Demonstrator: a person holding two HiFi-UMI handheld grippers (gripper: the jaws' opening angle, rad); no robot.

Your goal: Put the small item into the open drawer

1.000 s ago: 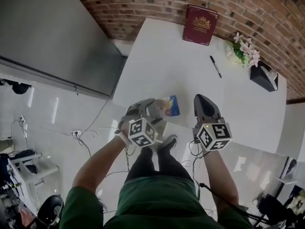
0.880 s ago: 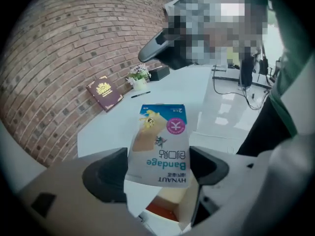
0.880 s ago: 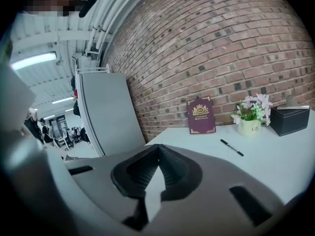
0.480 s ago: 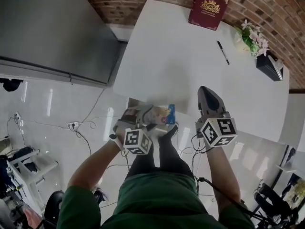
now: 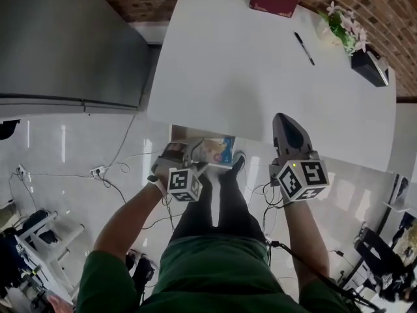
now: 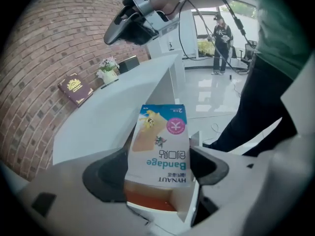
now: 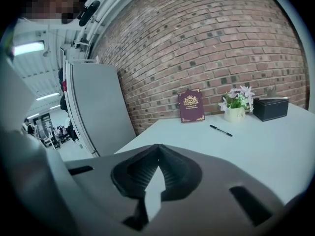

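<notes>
From where I stand, the left gripper (image 6: pixel 158 173) has its jaws clamped on the bandage box (image 6: pixel 160 146), pinching its lower end so the printed face stands up between them. In the head view the box hangs just off the near edge of the white table (image 5: pixel 260 77), over what looks to me like the open drawer (image 5: pixel 184 134) jutting out from under the tabletop. I can't make out the drawer's walls clearly. The right gripper (image 5: pixel 289 130) hovers off to the side above the table's edge, jaws pressed together on nothing. To do this well, I'd say the box wants lowering flat and fully within the drawer before the jaws let go. Dropped from high up or at a tilt, it could catch the front lip and tumble to the floor. The right gripper is best kept clear of the drawer's opening.
</notes>
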